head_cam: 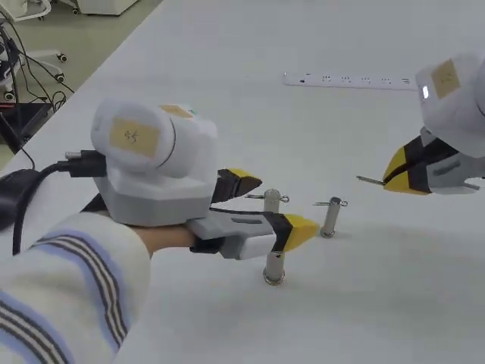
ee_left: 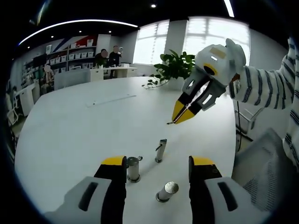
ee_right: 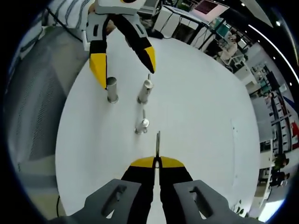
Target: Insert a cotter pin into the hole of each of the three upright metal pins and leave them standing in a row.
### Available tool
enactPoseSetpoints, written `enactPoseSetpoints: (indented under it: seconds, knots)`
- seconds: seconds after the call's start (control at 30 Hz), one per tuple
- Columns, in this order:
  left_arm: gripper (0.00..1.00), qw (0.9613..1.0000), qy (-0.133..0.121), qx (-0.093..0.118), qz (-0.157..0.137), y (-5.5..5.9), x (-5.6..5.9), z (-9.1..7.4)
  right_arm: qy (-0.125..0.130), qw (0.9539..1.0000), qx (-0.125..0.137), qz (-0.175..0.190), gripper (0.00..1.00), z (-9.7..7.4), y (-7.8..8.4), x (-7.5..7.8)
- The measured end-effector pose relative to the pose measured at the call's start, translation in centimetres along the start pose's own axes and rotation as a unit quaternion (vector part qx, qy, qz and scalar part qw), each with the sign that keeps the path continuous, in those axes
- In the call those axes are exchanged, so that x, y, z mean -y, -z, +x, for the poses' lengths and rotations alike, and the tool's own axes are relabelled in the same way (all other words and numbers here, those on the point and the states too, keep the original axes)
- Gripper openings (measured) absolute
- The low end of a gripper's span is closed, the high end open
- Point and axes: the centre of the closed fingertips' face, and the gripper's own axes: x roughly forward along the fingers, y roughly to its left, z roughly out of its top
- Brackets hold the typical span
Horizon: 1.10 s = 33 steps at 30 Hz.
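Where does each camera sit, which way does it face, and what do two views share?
Head view: on the headset, facing down at three metal pins; a striped sleeve shows.
Left gripper view: on the left hand-held gripper, facing along its open jaws toward the pins.
Right gripper view: on the right hand-held gripper, along jaws shut on a cotter pin.
Both gripper views share the pins and the opposite hand-held gripper.

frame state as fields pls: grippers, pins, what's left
left gripper: open, holding nothing, jaws around the pins
right gripper: shut on a cotter pin, held above the table
fitted: rear pin and right pin, each upright with a cotter pin through it
unfitted: front pin, no cotter pin visible
remaining: one insertion
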Motion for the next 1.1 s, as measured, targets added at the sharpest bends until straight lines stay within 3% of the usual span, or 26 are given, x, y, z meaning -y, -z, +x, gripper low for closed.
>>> enactPoseSetpoints:
  seconds: [0.43, 0.7, 0.9, 1.1]
  knots:
    - [0.46, 0.9999, 0.011, -0.01, -0.001, 0.1, 0.8, 0.9, 0.007, 0.9998, 0.012, -0.013, 0.03, -0.9, -1.7, -1.2]
    - [0.38, 0.9997, 0.021, -0.002, -0.014, -0.5, 1.3, 1.5, 0.016, 0.9995, 0.018, -0.021, 0.03, -1.5, -2.5, -1.7]
    - [0.29, 0.9985, 0.033, 0.01, -0.044, -1.2, 1.8, 1.9, 0.016, 0.9994, 0.021, -0.024, 0.03, -1.7, -2.8, -2.2]
    - [0.25, 0.9945, 0.055, 0.025, -0.085, -2.0, 2.8, 2.4, 0.019, 0.9992, 0.023, -0.025, 0.03, -1.7, -3.0, -2.5]
